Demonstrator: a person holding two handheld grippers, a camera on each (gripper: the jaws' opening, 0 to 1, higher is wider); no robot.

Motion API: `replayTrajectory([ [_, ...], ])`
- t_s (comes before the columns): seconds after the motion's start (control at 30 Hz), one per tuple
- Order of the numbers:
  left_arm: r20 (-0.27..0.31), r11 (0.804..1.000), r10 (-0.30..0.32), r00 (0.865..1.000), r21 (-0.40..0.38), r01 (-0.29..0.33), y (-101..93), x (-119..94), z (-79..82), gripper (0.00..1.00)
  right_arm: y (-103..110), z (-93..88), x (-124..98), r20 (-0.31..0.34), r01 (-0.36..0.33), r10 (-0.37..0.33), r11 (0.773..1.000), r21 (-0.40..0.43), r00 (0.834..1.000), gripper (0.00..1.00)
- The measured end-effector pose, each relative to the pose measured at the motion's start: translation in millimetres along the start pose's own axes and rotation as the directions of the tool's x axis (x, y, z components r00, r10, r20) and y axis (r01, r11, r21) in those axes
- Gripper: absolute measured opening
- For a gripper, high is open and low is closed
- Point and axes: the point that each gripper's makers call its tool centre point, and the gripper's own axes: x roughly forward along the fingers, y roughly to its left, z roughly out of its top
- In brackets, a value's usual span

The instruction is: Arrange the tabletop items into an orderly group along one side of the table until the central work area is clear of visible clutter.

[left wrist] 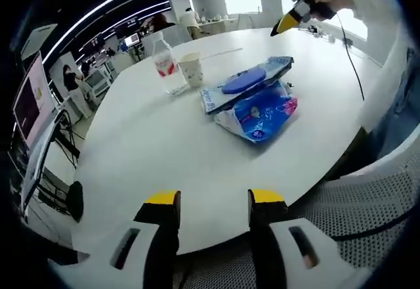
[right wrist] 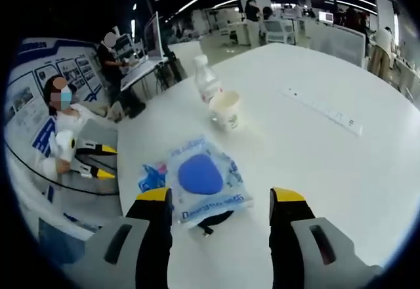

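Left tongs: jaws wide apart with nothing between them, held low over the near edge of the white desk; a grey mesh chair back lies just beside them.
Right tongs: jaws spread wide, gripping nothing, hovering just short of the clear pouch; in the left gripper view the right tongs hang in a hand above the far desk edge.
Clear pouch: flat plastic bag with a blue oval pad inside, lying on top of a blue printed packet; a small dark thing pokes out from under its near edge.
Paper cup: upright beyond the pouch, well apart from it.
Water bottle: upright, red label, just behind the cup, touching or nearly so.
Power strip: long and white, flat on the desk, well off to one side of the cup.
Background: people at workstations with monitors.
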Motion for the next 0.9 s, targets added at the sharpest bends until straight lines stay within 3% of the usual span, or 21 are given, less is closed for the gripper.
replayTrajectory([
  [0.27,0.149,0.989,0.019,0.989,-0.151,0.004,4.4,-2,24.4,0.7,11,-20.9,-13,-0.001,-0.065,0.065,0.998,0.006,0.998,0.59],
  [0.4,0.215,0.974,-0.004,0.977,-0.22,0.053,-1.2,-2,35.5,0.83,17,-32.4,-20,0.008,-0.083,0.082,0.995,0.051,0.997,0.59],
  [0.77,0.243,0.932,-0.017,0.97,-0.348,0.104,-4.3,-3,42.5,0.84,27,-32.0,-25,0.053,-0.108,0.102,0.986,0.127,0.993,0.58],
  [0.9,0.259,0.901,-0.055,0.964,-0.404,0.16,-9.9,-2,46.7,0.86,27,-32.0,-29,0.069,-0.096,0.086,0.981,0.171,0.994,0.58],
])
